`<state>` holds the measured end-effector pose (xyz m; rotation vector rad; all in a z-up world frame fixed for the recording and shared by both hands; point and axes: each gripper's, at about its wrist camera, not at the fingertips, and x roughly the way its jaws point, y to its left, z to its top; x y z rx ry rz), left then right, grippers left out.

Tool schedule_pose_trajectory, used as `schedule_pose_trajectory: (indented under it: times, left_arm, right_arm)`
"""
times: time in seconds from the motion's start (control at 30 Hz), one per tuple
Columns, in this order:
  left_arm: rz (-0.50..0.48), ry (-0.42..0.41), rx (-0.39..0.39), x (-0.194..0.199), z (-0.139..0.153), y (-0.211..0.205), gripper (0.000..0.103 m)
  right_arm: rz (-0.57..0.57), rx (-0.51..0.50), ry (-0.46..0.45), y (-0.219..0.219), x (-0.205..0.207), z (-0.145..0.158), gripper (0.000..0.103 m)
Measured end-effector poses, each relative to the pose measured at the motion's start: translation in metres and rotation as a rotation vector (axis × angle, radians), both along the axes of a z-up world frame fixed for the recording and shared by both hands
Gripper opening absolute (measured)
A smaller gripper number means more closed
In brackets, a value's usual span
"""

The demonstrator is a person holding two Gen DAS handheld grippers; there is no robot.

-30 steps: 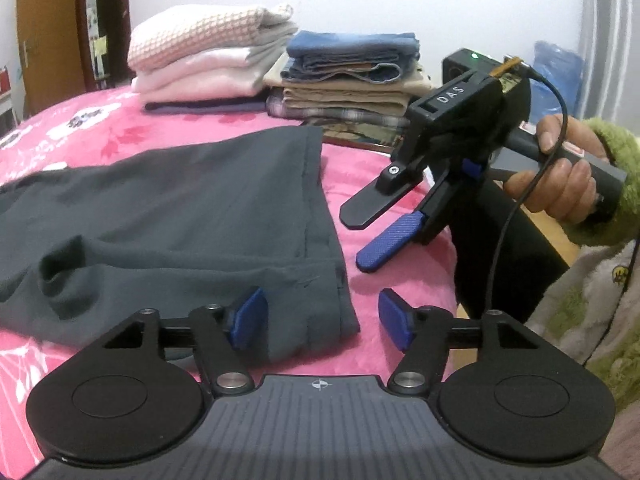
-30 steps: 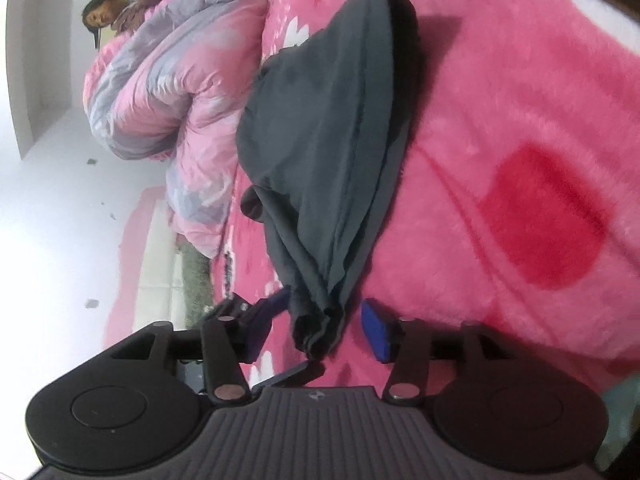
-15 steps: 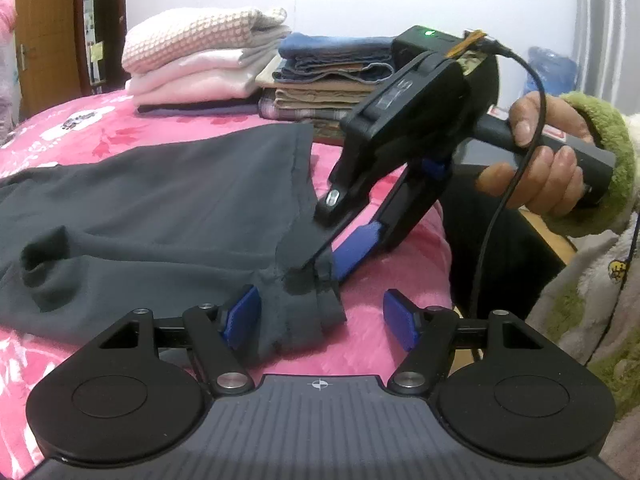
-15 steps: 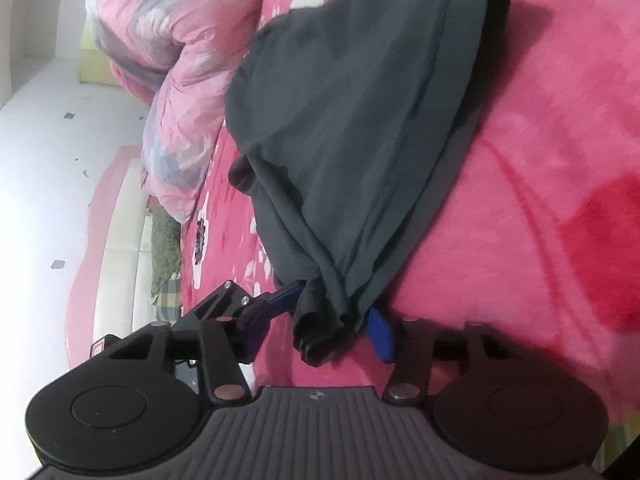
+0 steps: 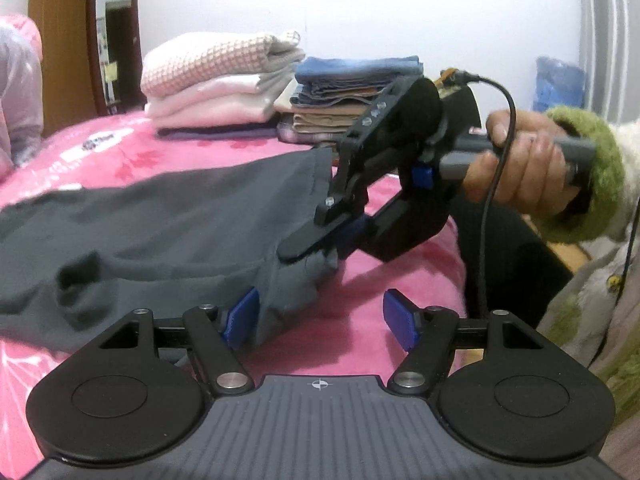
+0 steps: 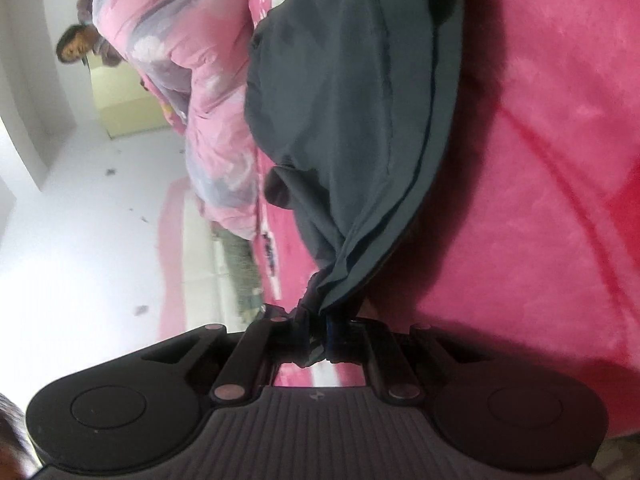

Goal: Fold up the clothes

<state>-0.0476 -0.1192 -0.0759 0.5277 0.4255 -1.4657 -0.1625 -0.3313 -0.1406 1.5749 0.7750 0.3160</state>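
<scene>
I hold a gripper in each hand over a bed [image 5: 400, 280] covered in a bright pink fleece blanket. A dark grey garment [image 5: 168, 216] lies spread across that blanket, mostly flat, with a loose ruck near its close left part. My right gripper [image 6: 318, 334] is pressed together and pinching a bunched corner of the garment; in its own view the cloth rises from the closed tips and fans out wide over the bed. In the left view, my right hand [image 5: 516, 160], in a fuzzy green cuff, tilts that gripper down onto the corner, which is lifted slightly off the blanket. My left gripper [image 5: 320, 316] is spread wide, with the same corner of cloth lying against its left blue pad and its right pad clear of it. Behind the garment sit two stacks of folded clothes [image 5: 280, 96], one pink and white, one blue and tan. A rumpled pink quilt [image 6: 192, 80] lies farther along the bed, with another person beyond it. I judge this to be the grasping step before a fold: one corner is secured. The next move likely calls for my left gripper to take hold of its own piece of the edge, so that both can lift the cloth evenly.
</scene>
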Motion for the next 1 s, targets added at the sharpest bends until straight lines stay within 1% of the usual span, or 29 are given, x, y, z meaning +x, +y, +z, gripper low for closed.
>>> schedule_pose_trajectory:
  times: [0.07,0.1,0.13,0.2,0.27,0.33,0.43,0.47,0.5,0.53,0.57,0.63,0.73,0.8,0.9,1.0]
  left_arm:
    - [0.002,-0.043,0.007,-0.003,0.0,-0.001,0.067]
    - [0.004,-0.064,0.01,-0.004,0.0,-0.002,0.062]
    - [0.006,-0.089,0.017,-0.005,0.0,-0.003,0.054]
    - [0.012,-0.143,0.037,-0.007,-0.001,-0.007,0.046]
    - [0.02,-0.159,0.048,-0.005,0.0,-0.009,0.037]
    - [0.028,-0.165,0.058,-0.003,0.001,-0.011,0.022]
    - [0.041,-0.173,0.073,0.001,0.002,-0.015,0.015]
    - [0.045,-0.176,0.078,0.002,0.002,-0.016,0.014]
    - [0.049,-0.179,0.083,0.004,0.002,-0.017,0.014]
    - [0.054,-0.178,0.083,0.005,0.003,-0.017,0.014]
    - [0.059,-0.174,0.079,0.005,0.004,-0.016,0.014]
    - [0.068,-0.165,0.07,0.007,0.006,-0.014,0.014]
    - [0.08,-0.154,0.054,0.009,0.009,-0.012,0.014]
    - [0.088,-0.145,0.044,0.01,0.011,-0.009,0.014]
    - [0.106,-0.121,0.024,0.012,0.014,-0.005,0.014]
    - [0.13,-0.08,-0.006,0.017,0.019,-0.001,0.014]
  right_arm:
    - [0.003,0.027,-0.006,0.0,0.002,-0.001,0.007]
    - [0.006,0.035,-0.008,-0.001,0.003,-0.001,0.007]
    - [0.009,0.042,-0.01,-0.002,0.004,-0.001,0.007]
    - [0.013,0.064,-0.013,-0.004,0.003,-0.002,0.007]
    - [0.013,0.08,-0.019,-0.005,0.002,-0.004,0.007]
    - [0.013,0.097,-0.026,-0.006,0.0,-0.006,0.008]
    - [0.006,0.103,-0.036,-0.008,-0.003,-0.007,0.01]
    - [-0.009,0.1,-0.04,-0.011,-0.007,-0.006,0.011]
    - [-0.028,0.095,-0.045,-0.015,-0.011,-0.005,0.015]
    - [-0.063,0.054,-0.039,-0.021,-0.018,-0.001,0.022]
    - [-0.103,0.003,-0.031,-0.028,-0.026,0.005,0.026]
    - [-0.183,-0.099,-0.015,-0.041,-0.041,0.015,0.044]
    - [-0.287,-0.262,0.031,-0.056,-0.055,0.031,0.047]
    - [-0.334,-0.33,0.077,-0.063,-0.052,0.037,0.047]
    - [-0.35,-0.311,0.117,-0.07,-0.039,0.032,0.048]
    - [-0.358,-0.309,0.105,-0.071,-0.019,0.031,0.048]
